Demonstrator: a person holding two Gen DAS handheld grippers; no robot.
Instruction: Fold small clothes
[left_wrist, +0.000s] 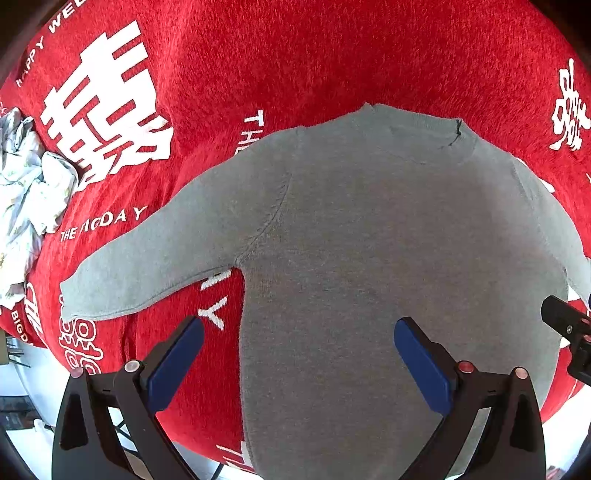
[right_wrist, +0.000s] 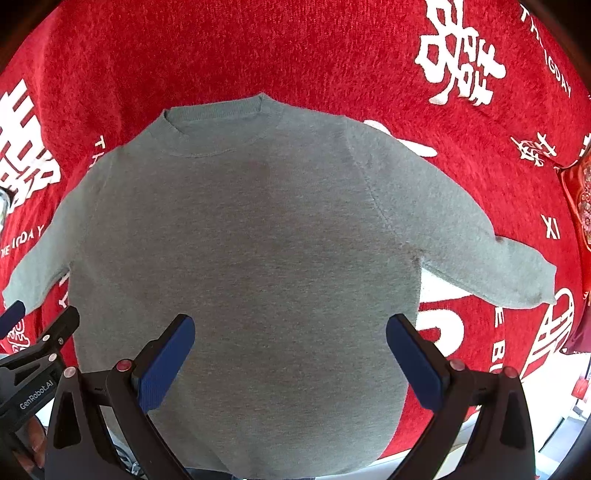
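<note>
The grey sweater (right_wrist: 243, 240) lies flat, sleeves spread, mid-frame on the red blanket (right_wrist: 258, 48); left gripper (left_wrist: 298, 350) and right gripper (right_wrist: 290, 347) hover with jaws apart (holding nothing); pinching the blanket's pile along with the hem would likely drag both.

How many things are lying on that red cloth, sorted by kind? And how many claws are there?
Grey sweaters: 1, the grey sweater, spread flat with both sleeves out.
Crumpled pale garments: 1 heap, the pale bundle, at the cloth's left edge; I cannot tell how many pieces are in it.
Claws: 2, the left claw and the right claw, both open above the sweater.
Red cloth: 1.
Total: 5.
</note>
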